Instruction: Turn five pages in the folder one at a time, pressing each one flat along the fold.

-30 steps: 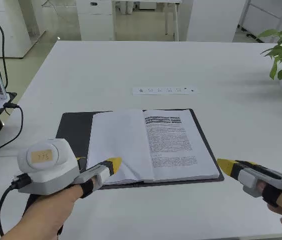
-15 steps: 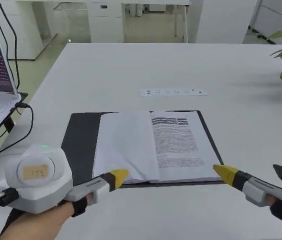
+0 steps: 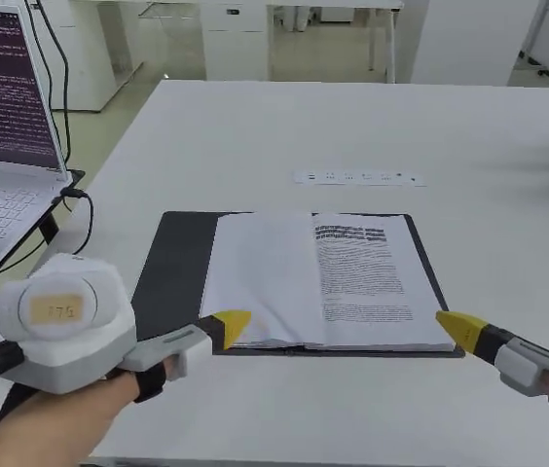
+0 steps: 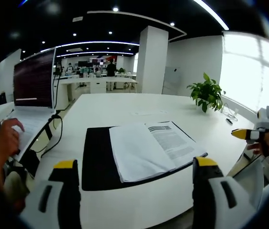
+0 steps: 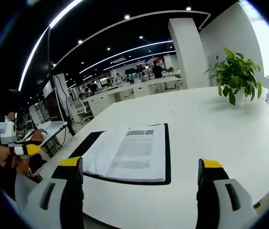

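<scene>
**A:** Starting with the left gripper (image 4: 135, 163)?

**B:** Spread wide, nothing held. Hovering just off the near edge of the folder (image 3: 177, 263), tip close to the lower corner of the left page (image 3: 255, 277). Seemingly not touching.

**A:** And the right gripper (image 5: 140, 163)?

**B:** Also spread wide and empty. Hanging near the folder's near right corner, just beside the right page (image 3: 367, 282), over bare table (image 3: 255, 136).

**A:** And the folder itself?

**B:** Lying open and flat mid-table. Black cover exposed at the left, then a blank left page, then a printed right page, with the fold (image 3: 313, 282) between them.

**A:** Step in hand, then?

**B:** Probably between turns, lining up for the next page. Impossible to tell how many already done.

**A:** Needed next?

**B:** Bringing the right jaws onto the outer edge of the right page, pinching one sheet only, and swinging it over to the left. Then running a tip down the fold to press it flat. Worth steadying the left page with the left gripper meanwhile.
</scene>
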A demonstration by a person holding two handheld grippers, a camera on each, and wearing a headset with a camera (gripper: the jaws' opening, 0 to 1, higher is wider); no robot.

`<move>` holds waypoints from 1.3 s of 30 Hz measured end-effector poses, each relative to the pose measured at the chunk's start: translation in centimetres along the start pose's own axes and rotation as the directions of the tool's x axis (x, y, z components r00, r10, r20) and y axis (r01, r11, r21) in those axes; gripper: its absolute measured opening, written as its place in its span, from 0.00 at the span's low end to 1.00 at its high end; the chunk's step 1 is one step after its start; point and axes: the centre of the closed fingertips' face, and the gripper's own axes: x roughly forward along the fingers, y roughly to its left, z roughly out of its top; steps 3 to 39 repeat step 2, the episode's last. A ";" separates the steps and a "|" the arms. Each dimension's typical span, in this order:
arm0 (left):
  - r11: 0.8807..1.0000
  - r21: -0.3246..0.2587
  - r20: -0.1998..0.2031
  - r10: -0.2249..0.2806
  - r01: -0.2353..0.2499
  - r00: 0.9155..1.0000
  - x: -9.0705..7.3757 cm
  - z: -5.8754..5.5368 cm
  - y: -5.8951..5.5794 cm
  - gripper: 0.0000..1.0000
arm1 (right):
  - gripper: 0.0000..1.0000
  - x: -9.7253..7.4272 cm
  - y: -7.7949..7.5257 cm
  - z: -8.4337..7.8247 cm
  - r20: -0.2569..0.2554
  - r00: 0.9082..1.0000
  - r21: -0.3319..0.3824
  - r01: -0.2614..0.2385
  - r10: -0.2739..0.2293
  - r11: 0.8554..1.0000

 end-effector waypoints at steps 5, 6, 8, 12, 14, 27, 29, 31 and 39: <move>1.000 0.003 -0.007 0.005 -0.005 1.000 -0.1 0.1 0.5 0.99 | 1.00 -0.1 -0.2 0.0 -0.006 1.000 0.004 0.003 -0.003 1.000; 1.000 0.003 -0.007 0.005 -0.005 1.000 -0.1 0.1 0.5 0.99 | 1.00 -0.1 -0.2 0.0 -0.006 1.000 0.004 0.003 -0.003 1.000; 1.000 0.003 -0.007 0.005 -0.005 1.000 -0.1 0.1 0.5 0.99 | 1.00 -0.1 -0.2 0.0 -0.006 1.000 0.004 0.003 -0.003 1.000; 1.000 0.003 -0.007 0.005 -0.005 1.000 -0.1 0.1 0.5 0.99 | 1.00 -0.1 -0.2 0.0 -0.006 1.000 0.004 0.003 -0.003 1.000; 1.000 0.003 -0.007 0.005 -0.005 1.000 -0.1 0.1 0.5 0.99 | 1.00 -0.1 -0.2 0.0 -0.006 1.000 0.004 0.003 -0.003 1.000; 1.000 0.003 -0.007 0.005 -0.005 1.000 -0.1 0.1 0.5 0.99 | 1.00 -0.1 -0.2 0.0 -0.006 1.000 0.004 0.003 -0.003 1.000; 1.000 0.003 -0.007 0.005 -0.005 1.000 -0.1 0.1 0.5 0.99 | 1.00 -0.1 -0.2 0.0 -0.006 1.000 0.004 0.003 -0.003 1.000; 1.000 0.003 -0.007 0.005 -0.005 1.000 -0.1 0.1 0.5 0.99 | 1.00 -0.1 -0.2 0.0 -0.006 1.000 0.004 0.003 -0.003 1.000; 1.000 0.003 -0.007 0.005 -0.005 1.000 -0.1 0.1 0.5 0.99 | 1.00 -0.1 -0.2 0.0 -0.006 1.000 0.004 0.003 -0.003 1.000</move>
